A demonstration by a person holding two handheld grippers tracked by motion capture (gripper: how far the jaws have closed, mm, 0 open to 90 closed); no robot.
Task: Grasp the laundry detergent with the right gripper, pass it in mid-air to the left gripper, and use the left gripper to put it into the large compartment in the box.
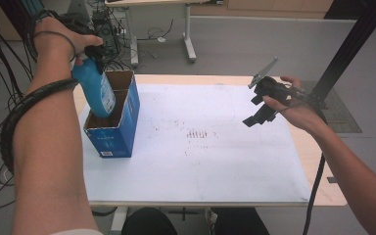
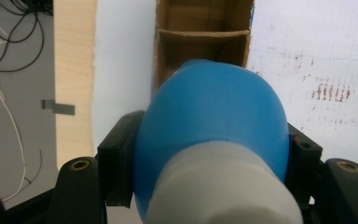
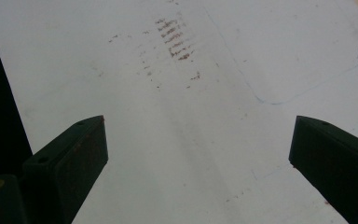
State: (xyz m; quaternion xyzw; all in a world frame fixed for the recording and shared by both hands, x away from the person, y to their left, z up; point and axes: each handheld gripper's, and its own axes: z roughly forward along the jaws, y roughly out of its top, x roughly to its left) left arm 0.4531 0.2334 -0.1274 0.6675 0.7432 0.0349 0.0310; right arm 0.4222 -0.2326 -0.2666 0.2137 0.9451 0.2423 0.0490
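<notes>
Blue bottle [image 1: 94, 90] — in tongs [image 2: 209, 154], over box [image 1: 122, 125]

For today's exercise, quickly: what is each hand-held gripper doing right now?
Left hand-held gripper: closed on the blue bottle.
Right hand-held gripper: open, holding nothing.

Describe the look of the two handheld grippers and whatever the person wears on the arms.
Both grippers have black, blocky jaws with brass-coloured screw inserts near their bases. The right gripper carries a grey three-cornered plate on top, and a black cable trails from it. The left gripper is black too; a thick black ribbed cable wraps the bare forearm, with a thin dark band at the wrist.
</notes>
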